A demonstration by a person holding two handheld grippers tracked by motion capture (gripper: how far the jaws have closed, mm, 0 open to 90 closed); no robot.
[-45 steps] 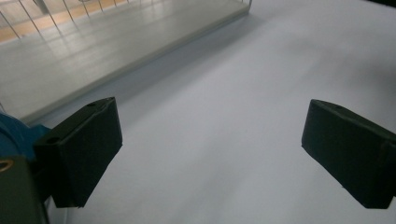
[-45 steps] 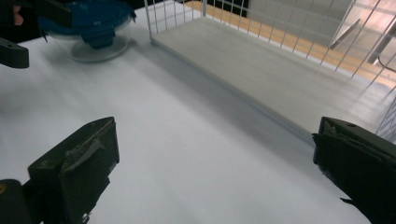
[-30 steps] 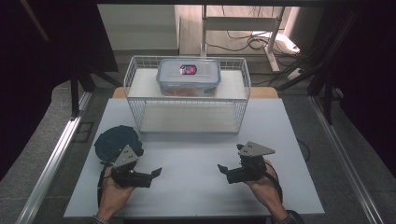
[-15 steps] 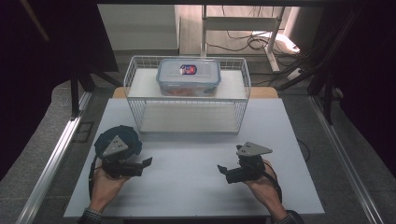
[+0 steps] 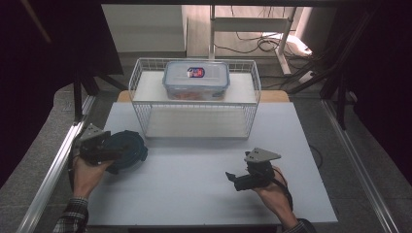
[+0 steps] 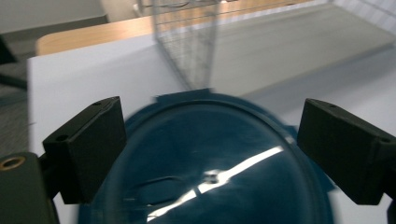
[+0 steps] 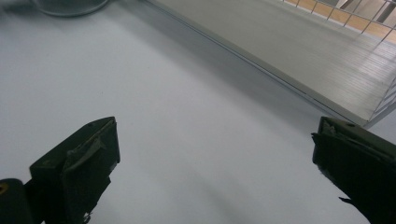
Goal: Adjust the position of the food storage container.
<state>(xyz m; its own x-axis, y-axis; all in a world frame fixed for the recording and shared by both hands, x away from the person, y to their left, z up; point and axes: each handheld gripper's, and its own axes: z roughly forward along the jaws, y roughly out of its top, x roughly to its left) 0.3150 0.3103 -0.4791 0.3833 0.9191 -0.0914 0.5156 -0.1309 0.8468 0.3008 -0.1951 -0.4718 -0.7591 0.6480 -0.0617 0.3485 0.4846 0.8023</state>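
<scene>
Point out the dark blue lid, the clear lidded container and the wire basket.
dark blue lid (image 5: 127,149): high view, its domed top.
clear lidded container (image 5: 196,79): high view, middle of its cover.
wire basket (image 5: 140,112): high view, left front wall.

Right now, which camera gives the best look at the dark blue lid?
The left gripper view: the blue lid sits large between open jaws, though blurred. The high view shows it small beside the left gripper.

**Both grippers low, jaws spread wide**

Left gripper sits at the table's left edge, jaws parted, pointing right, held by the left hand. Right gripper rests lower right, jaws wide apart, pointing left, right hand gripping from behind
</scene>
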